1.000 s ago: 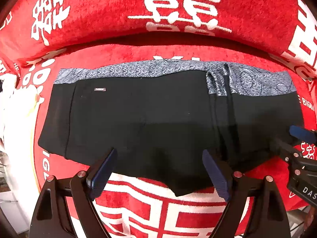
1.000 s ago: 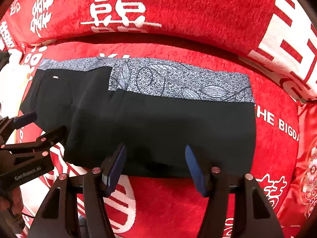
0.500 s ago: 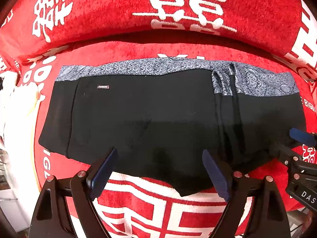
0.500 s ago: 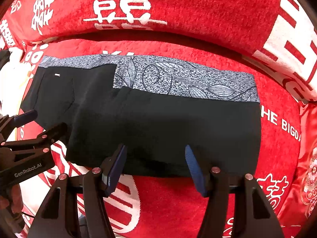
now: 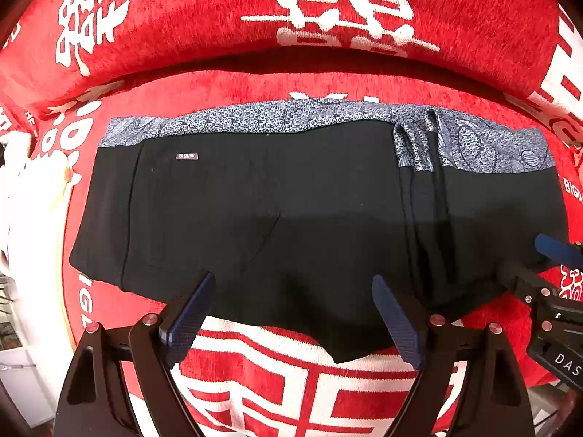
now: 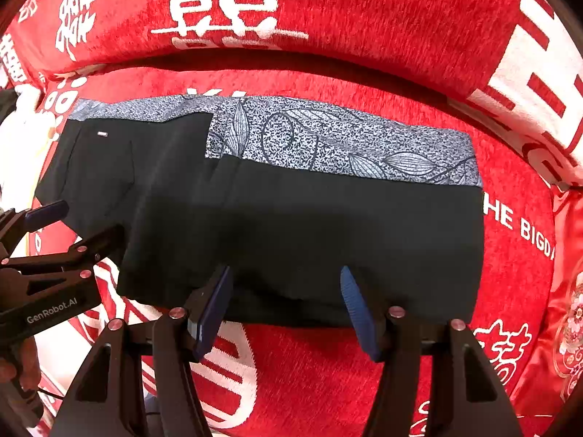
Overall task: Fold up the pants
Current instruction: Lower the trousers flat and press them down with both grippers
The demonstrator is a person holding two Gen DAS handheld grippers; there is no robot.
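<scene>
Below my two claws, the pants [image 5: 291, 218] lie spread flat on a red cloth [image 5: 328, 87] woven with big white characters. They are black, matte and smooth, folded into a broad, roughly rectangular slab with its long side running left to right. Along the far edge of the pants runs a grey-and-white waistband [image 6: 346, 142], speckled like static and printed with outlined leaves and ovals. Near the far left corner of the pants sits a small metallic label [image 5: 187, 156] that reads FASHION. Toward the right part of the pants, as my left camera sees them, the fabric bunches into a few narrow lengthwise pleats [image 5: 426, 211] that cross both the band and the black cloth. The near edge of the pants is uneven, dipping to a blunt point between my left fingers.

My left claw [image 5: 291, 313] hangs over the near edge of the pants, spread wide, with only flat fabric under the gap and nothing pinched. Its blue pads [image 5: 187, 315] are ribbed and its arms are glossy black with small round rivets. My right claw [image 6: 286, 306] hovers over the same near edge further right, moderately apart and gripping nothing.

The red cloth looks plush and napped, thick like a towel. Beyond the pants it rises into a padded roll [image 6: 364, 14] in the same red weave. Left of the pants lies something pale and rumpled [image 5: 25, 189]; I cannot tell what.
</scene>
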